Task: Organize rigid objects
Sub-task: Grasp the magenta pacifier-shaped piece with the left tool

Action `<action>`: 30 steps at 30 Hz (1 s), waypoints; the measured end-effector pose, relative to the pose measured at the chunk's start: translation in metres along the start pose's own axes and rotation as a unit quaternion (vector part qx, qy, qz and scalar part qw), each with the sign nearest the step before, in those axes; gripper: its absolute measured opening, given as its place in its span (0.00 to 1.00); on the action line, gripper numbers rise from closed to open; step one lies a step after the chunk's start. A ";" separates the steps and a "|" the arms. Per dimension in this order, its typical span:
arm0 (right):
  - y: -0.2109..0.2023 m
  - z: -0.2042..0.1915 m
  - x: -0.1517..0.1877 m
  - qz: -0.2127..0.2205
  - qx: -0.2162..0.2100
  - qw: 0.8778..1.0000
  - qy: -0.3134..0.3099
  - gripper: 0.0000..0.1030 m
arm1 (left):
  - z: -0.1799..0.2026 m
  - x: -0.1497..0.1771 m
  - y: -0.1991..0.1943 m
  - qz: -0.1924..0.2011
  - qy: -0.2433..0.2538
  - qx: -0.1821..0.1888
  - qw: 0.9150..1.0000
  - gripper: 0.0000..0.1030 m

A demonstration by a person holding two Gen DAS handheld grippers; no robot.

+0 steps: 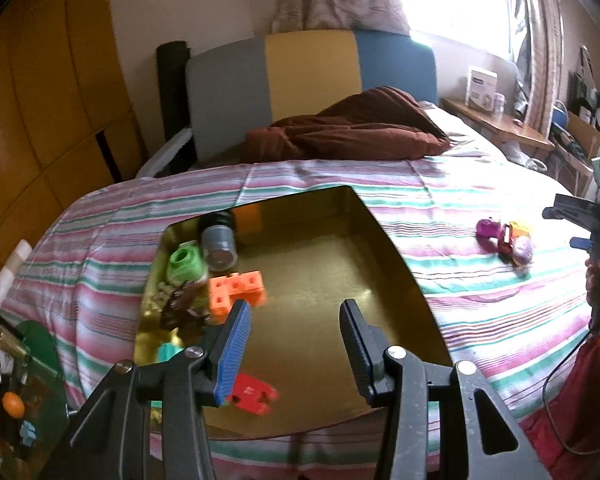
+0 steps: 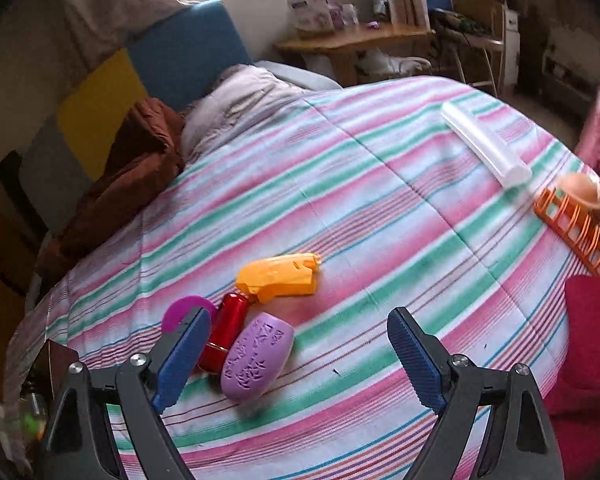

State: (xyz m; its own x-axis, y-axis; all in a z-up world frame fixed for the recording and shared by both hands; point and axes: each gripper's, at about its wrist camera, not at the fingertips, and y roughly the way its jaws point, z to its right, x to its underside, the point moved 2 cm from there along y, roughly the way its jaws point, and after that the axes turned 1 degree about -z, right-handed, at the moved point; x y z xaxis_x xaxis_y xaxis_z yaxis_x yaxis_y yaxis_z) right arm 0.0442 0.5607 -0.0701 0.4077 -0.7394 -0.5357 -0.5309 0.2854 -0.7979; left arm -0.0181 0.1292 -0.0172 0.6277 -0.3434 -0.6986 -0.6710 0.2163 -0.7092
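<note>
A shallow gold tray [image 1: 340,280] lies on the striped bedspread. Along its left side sit a grey jar [image 1: 219,245], a green toy [image 1: 185,264], an orange cube block [image 1: 238,294], a brown figure [image 1: 182,312] and a red piece [image 1: 252,394]. My left gripper [image 1: 296,312] hangs open over the tray with nothing between its fingers. My right gripper [image 2: 298,316] is open just above the bedspread. By its left finger lie a lilac patterned egg [image 2: 258,356], a red cylinder [image 2: 226,334], a magenta hook [image 2: 180,308] and an orange-yellow piece [image 2: 280,276].
A white tube [image 2: 484,144], an orange rack [image 2: 576,228] and a tan dome [image 2: 580,190] lie at the bed's right side. A brown pillow [image 1: 348,128] rests by the headboard. A wooden desk [image 2: 352,40] stands beyond the bed. The right gripper [image 1: 568,224] shows at the left wrist view's right edge.
</note>
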 end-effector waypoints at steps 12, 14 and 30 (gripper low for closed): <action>0.000 0.006 0.005 -0.004 -0.002 1.000 0.018 0.89 | 0.043 -0.013 0.012 -0.004 0.036 0.033 0.999 0.45; 0.000 0.008 0.004 -0.003 -0.002 1.000 0.023 0.90 | 0.050 -0.016 0.014 -0.004 0.042 0.037 0.998 0.45; 0.002 0.020 -0.001 -0.004 0.007 0.999 0.052 0.90 | 0.092 -0.027 0.033 -0.012 0.071 0.065 0.995 0.45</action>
State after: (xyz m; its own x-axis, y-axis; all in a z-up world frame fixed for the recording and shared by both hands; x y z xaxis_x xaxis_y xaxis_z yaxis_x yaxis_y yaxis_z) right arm 0.0571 0.5744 -0.0768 0.3325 -0.8004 -0.4988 -0.5174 0.2874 -0.8060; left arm -0.0213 0.2301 -0.0305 0.5743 -0.4738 -0.6677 -0.5943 0.3197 -0.7380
